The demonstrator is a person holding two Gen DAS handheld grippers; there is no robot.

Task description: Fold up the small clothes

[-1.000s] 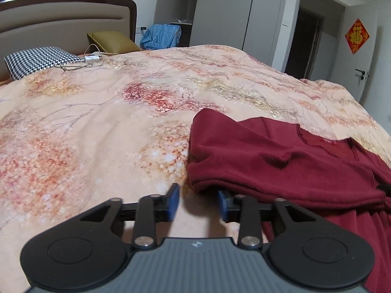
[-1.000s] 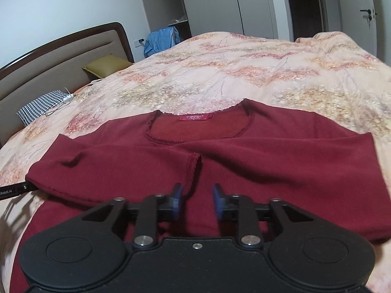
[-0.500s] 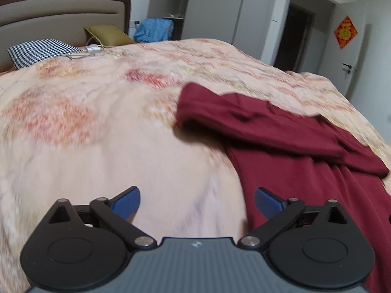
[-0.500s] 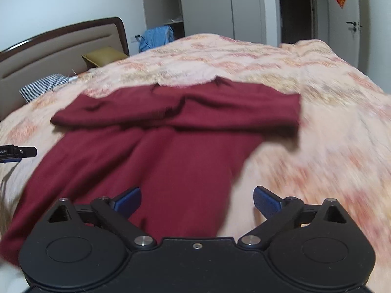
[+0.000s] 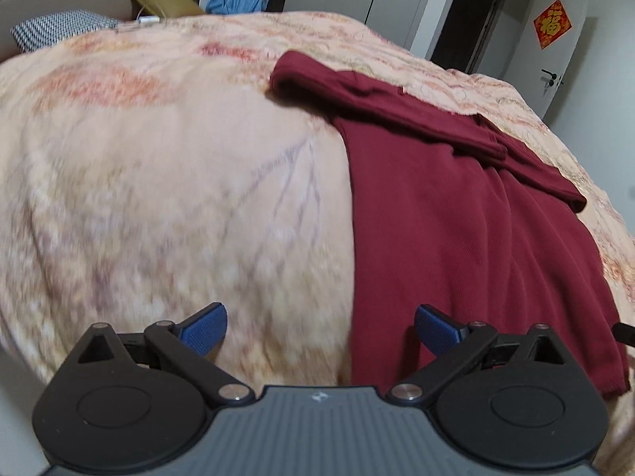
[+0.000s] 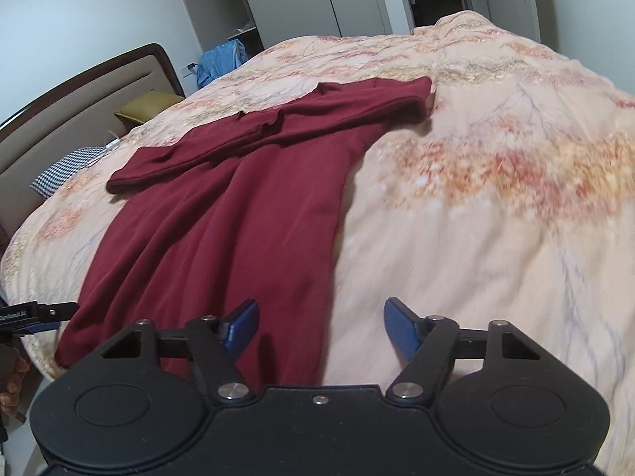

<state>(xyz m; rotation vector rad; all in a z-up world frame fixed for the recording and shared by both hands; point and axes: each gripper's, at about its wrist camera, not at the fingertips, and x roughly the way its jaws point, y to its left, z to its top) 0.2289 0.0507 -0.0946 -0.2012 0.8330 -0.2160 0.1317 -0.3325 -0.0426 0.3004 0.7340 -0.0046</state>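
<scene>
Item: dark red long-sleeved knit top [image 6: 222, 214], sleeves folded across — I had let go. Left gripper [image 5: 319, 331] gaped wide, empty; right gripper [image 6: 319, 327], jaws just narrowing, empty, both at the bedspread's [image 6: 476, 238] near edge, by the hem.

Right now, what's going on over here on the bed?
A person with a two-finger gripper in each hand is folding a dark red top spread on the floral bedspread. Both sleeves are already folded across its chest. The left gripper and right gripper hover near the hem, holding nothing. The left jaws have just opened wide; the right jaws opened, then closed partway, still apart.
</scene>
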